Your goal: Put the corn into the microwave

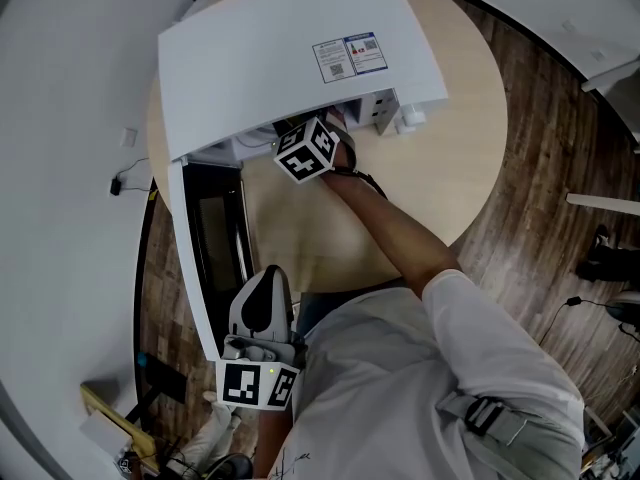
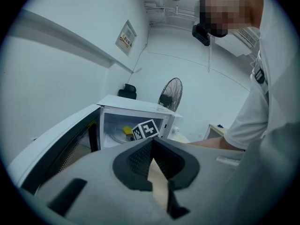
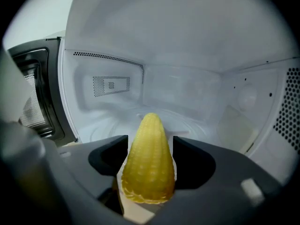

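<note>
Reaches R gripper (image 3: pixel 150 143) into microwave (image 1: pixel 290 48), jaws spread wide w/ corn (image 3: pixel 149 172) between them, tip fwd, over cavity floor (image 3: pixel 197 125); holds L gripper (image 2: pixel 152 149) outside, jaws together, empty, open door (image 2: pixel 54 146) to its left.

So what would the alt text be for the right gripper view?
A yellow corn cob sits between two dark jaws, its tip pointing into the white inside of a microwave. The dark-windowed door stands open at the left.
</note>
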Demonstrator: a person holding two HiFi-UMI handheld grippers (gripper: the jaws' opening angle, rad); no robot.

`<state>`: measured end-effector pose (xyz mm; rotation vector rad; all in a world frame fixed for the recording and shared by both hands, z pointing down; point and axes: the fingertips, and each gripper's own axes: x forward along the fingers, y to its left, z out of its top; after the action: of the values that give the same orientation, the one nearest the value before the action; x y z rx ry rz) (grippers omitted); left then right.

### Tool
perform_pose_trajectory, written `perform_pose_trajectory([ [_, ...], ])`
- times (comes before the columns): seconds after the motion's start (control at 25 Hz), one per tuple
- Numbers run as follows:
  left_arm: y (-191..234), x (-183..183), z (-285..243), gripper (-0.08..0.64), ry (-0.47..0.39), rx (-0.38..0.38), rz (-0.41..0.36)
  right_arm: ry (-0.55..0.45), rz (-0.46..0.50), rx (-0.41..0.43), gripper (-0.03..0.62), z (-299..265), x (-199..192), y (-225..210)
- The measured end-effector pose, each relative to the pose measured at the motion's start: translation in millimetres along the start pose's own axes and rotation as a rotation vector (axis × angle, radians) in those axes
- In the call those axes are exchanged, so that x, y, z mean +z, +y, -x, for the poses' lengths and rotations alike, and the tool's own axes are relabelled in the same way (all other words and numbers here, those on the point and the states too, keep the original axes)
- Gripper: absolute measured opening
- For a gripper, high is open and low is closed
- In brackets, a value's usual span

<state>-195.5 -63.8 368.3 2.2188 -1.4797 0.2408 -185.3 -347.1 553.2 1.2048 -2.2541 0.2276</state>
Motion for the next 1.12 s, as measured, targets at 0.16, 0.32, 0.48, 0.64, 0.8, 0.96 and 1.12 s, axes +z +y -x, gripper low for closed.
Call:
perform_pose_trajectory([
  [0.16,2,3,0,-0.012,-0.009,0.003,-0.007,-0.002,-0.006,-0.004,0.302,8,0,-2],
  [0.32,4,5,3,-0.012,-0.016,0.011,-0.011,-0.013,-0.017,0.000,0.302,15,4,-3],
  [0.48,-1,3,4,-0.012,-0.020,0.011,-0.012,-0.022,-0.029,0.006,0.302,25,7,-3],
  [0.64,-4,1,4,-0.012,-0.025,0.008,-0.011,-0.042,-0.044,0.022,0.279,35,8,-1],
  [0.8,-12,-4,6,-0.012,-0.025,0.001,-0.010,-0.046,-0.061,0.039,0.276,45,5,2],
  [0.96,-15,-6,7,-0.012,-0.034,-0.004,-0.009,-0.057,-0.072,0.038,0.248,56,6,-1],
  [1.12,-15,-6,10,-0.012,-0.042,0.004,-0.009,-0.061,-0.098,0.045,0.233,67,6,-4],
])
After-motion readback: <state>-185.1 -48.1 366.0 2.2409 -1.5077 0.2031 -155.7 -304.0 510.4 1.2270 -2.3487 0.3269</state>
